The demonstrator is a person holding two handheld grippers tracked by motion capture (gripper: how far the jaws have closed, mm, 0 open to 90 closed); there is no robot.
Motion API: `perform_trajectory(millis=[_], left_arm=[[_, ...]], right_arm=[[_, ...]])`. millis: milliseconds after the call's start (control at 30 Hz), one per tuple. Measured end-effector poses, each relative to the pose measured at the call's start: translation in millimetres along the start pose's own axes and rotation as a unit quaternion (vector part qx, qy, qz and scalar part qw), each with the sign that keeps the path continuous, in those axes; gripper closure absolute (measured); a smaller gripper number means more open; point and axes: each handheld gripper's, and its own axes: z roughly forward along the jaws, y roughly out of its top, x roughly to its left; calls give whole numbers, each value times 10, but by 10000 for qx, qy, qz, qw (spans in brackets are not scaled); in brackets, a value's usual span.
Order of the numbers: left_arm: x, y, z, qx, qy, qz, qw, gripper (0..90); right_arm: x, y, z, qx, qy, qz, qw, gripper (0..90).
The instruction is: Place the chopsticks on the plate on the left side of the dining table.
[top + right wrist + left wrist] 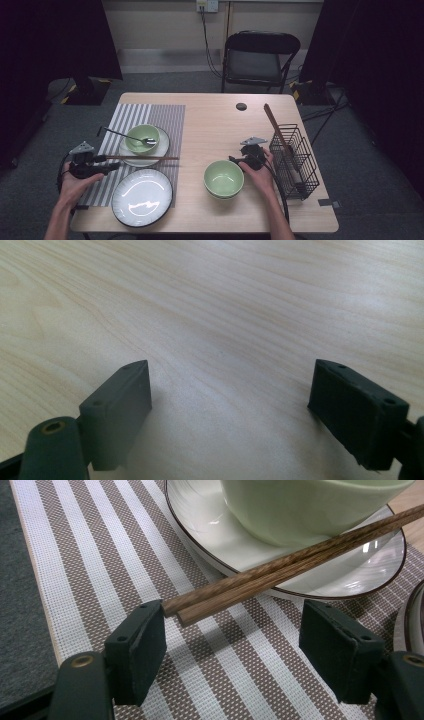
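Just now the left gripper [232, 645] stands wide open at the left edge of the striped placemat [95, 575], its jaws either side of the blunt ends of the wooden chopsticks [280, 567]; one end looks to touch the left pad, but nothing is clamped. Their far ends rest across the rim of the small white plate [350, 570] under the green bowl [305, 510]. The right gripper [230, 410] gapes over bare table [225, 315], beside another green bowl [223, 178].
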Motion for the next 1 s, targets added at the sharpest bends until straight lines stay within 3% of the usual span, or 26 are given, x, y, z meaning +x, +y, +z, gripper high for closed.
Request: perform_trajectory(millis=[667,1000], left_arm=[[-34,12,18,68,15,93,9999,265],[-51,110,-146,-246,144,17,9996,209]], right_arm=[[1,0,0,3,-6,-1,10000,166],[1,0,-1,6,-6,0,10000,166]])
